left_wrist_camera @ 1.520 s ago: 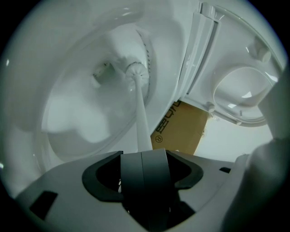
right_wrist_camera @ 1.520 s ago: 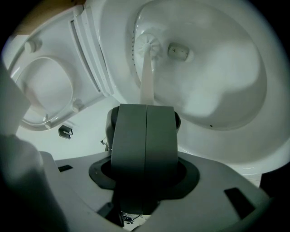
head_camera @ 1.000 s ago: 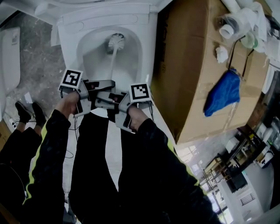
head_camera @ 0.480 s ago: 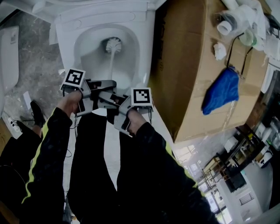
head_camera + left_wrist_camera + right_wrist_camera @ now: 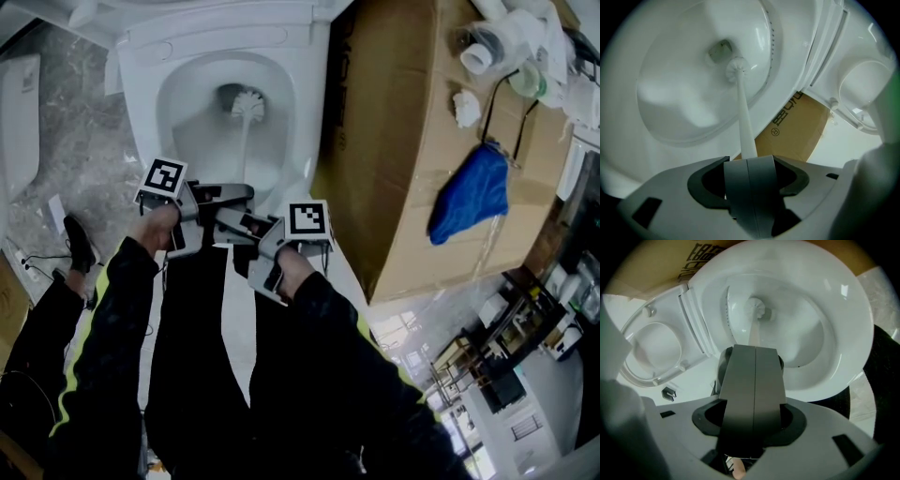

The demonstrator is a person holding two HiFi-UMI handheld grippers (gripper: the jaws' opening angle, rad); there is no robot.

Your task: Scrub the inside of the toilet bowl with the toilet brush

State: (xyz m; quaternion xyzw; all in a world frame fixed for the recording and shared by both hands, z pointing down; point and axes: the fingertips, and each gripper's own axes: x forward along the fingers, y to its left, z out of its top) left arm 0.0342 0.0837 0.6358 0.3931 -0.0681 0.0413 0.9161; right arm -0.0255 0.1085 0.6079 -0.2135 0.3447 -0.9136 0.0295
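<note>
Standing well to the left of both sets of jaws, a black shoe (image 5: 77,242) rests on the grey stone floor (image 5: 75,141). A second ago two shoes showed there, now only one.

The left gripper (image 5: 748,160) has its jaws closed tight, the pads meeting along one seam. It pinches the thin white handle of the toilet brush (image 5: 245,141), which emerges right at the tips and runs straight ahead of them into the toilet bowl (image 5: 183,122). The bristle head lies at the far end of that line, low in the bowl beside the drain opening. Compared with half a second ago, the head has slid a little off the drain, toward the person and slightly right. Both grippers have drawn back a little toward the body.

Just right of the left jaws and a touch nearer the person, the right gripper (image 5: 754,350) points in from the other side. Its jaws are likewise closed together on the same handle, with the shaft showing beyond the tips and the head straight ahead in the bowl. In the right gripper view the raised seat (image 5: 651,350) lies left of the jaws. In the left gripper view it lies to their right.

Right of the right jaws, just beside the toilet, stands a big cardboard box (image 5: 412,141). A blue cloth (image 5: 472,192) shows against its right part, much where it was before.
</note>
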